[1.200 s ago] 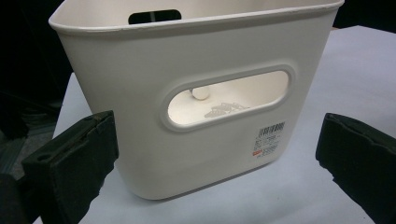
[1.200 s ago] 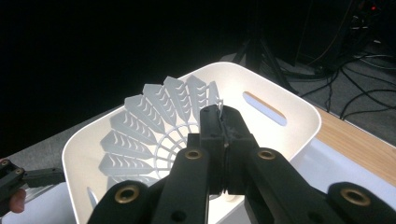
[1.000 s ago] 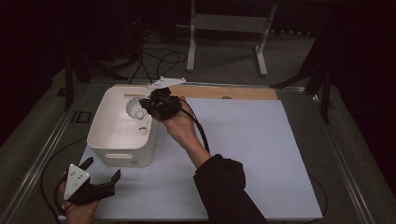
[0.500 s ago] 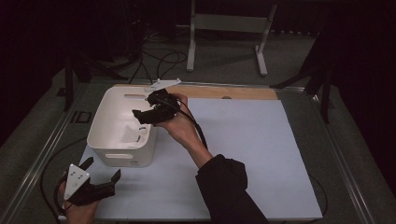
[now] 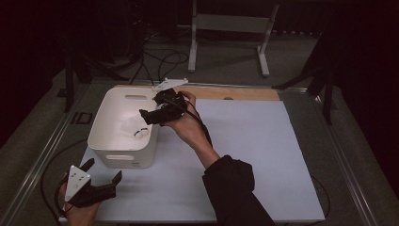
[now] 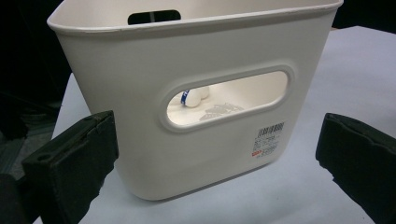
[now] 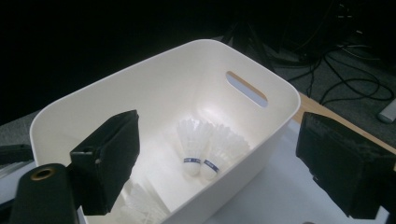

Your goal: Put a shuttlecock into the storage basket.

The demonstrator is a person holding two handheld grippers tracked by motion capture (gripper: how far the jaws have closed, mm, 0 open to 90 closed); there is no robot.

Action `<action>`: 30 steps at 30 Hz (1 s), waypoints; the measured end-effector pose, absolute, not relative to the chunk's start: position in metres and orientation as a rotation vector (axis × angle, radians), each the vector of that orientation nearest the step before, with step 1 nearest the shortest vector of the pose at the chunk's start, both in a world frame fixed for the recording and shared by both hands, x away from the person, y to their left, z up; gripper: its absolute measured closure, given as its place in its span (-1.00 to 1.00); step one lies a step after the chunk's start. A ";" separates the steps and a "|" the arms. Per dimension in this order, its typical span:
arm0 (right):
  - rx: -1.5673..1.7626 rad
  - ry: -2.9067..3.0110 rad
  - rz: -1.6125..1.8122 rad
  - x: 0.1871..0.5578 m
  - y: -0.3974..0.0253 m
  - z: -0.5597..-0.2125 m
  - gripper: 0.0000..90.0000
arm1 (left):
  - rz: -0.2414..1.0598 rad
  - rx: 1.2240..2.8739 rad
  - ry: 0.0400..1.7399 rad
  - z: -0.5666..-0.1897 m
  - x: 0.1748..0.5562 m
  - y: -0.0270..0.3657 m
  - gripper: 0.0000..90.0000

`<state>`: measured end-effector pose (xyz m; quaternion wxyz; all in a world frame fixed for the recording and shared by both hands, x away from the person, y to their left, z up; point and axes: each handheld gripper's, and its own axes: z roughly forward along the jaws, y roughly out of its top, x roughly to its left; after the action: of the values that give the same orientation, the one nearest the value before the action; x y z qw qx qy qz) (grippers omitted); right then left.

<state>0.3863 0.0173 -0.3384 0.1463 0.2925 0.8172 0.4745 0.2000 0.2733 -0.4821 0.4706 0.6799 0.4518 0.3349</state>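
A white plastic bin (image 5: pixel 99 123) stands on the left of the pale table sheet. Two white shuttlecocks (image 7: pixel 201 145) with blue-banded cork tips lie side by side on its floor, with more white feathers (image 7: pixel 140 205) near its close wall. My right gripper (image 5: pixel 149 111) hovers over the bin's right rim, open, nothing between its jaws. My left gripper (image 5: pixel 103 170) rests low near the table's front left corner, open, facing the bin's near wall (image 6: pixel 140 70). Through that wall's handle slot I see the shuttlecocks (image 6: pixel 191 97).
The pale sheet (image 5: pixel 263 155) stretches to the right of the bin. A wooden strip (image 5: pixel 244 93) runs along the far edge. A metal stand (image 5: pixel 226 28) and cables (image 5: pixel 160 59) sit on the floor beyond. Rails border the table sides.
A second ago my right gripper held a shuttlecock above the bin. It has opened, and the shuttlecock now lies in the bin. The left gripper has stayed put.
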 end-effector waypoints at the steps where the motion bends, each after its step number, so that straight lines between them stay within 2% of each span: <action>1: 0.850 2.353 1.360 0.386 0.016 -0.338 -0.72 | 0.821 1.666 1.106 -0.482 0.200 0.273 -1.00; 30: 0.900 2.303 1.335 0.386 -0.022 -0.350 -0.77 | 0.817 1.666 1.108 -0.482 0.200 0.273 -1.00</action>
<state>0.3864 -0.0216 -0.3495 0.1649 0.3158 0.8084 0.4686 0.2002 0.2728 -0.4821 0.4710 0.6800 0.4524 0.3334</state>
